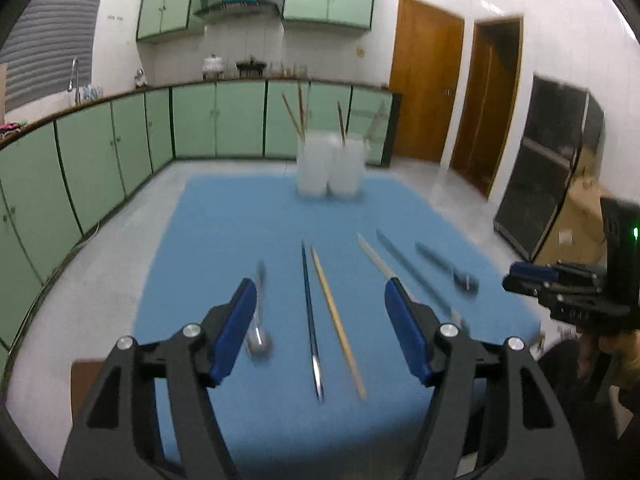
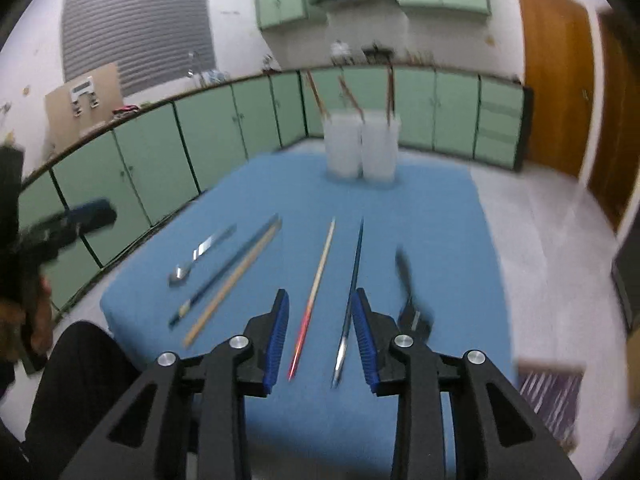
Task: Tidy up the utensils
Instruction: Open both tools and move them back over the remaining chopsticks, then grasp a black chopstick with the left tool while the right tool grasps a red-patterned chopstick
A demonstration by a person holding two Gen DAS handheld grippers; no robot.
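With both grippers parted and empty, the left gripper (image 1: 320,312) brackets a dark metal chopstick (image 1: 311,320) and pale wooden chopstick (image 1: 338,320) lying lengthwise ahead; the right gripper (image 2: 322,316) likewise straddles a red-tipped wooden chopstick (image 2: 316,292).

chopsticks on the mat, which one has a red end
The pale chopstick between the right gripper's fingers; its near end glows red, unlike the plain wooden and dark metal ones.

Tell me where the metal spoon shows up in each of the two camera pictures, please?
Left wrist view: the spoon lies low and left of centre on the blue cloth, partly behind the left pad of the left gripper.
Right wrist view: the spoon lies left of centre, leftmost of the utensils.
Shared landmark: the two white containers at the cloth's far end.
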